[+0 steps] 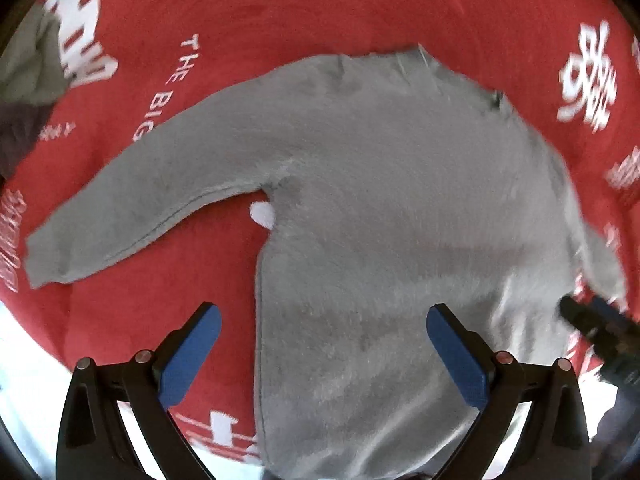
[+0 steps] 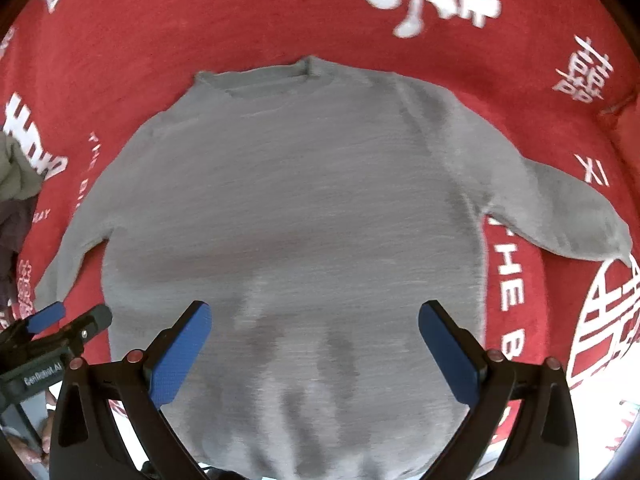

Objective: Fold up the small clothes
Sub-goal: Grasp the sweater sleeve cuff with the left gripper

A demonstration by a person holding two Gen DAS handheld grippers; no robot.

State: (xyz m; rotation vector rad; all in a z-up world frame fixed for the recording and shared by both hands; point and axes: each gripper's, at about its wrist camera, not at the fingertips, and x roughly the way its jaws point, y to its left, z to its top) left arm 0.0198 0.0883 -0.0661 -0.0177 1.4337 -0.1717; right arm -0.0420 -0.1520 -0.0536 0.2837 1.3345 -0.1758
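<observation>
A small grey sweater (image 1: 380, 208) lies flat on a red cloth (image 1: 280, 12) with white lettering, neck away from me and both sleeves spread out. Its left sleeve (image 1: 132, 204) stretches down to the left. My left gripper (image 1: 322, 320) hovers open above the sweater's lower left edge, nothing between its blue pads. In the right wrist view the sweater (image 2: 296, 200) fills the middle and its right sleeve (image 2: 568, 216) points right. My right gripper (image 2: 314, 316) is open over the lower body of the sweater. The left gripper (image 2: 70, 320) shows at that view's left edge.
A heap of other clothes (image 1: 24, 92), olive and dark, lies at the far left on the red cloth; the heap (image 2: 16, 184) also shows in the right wrist view. The right gripper's black tip (image 1: 588, 320) enters at the left view's right edge. Pale floor shows below the cloth.
</observation>
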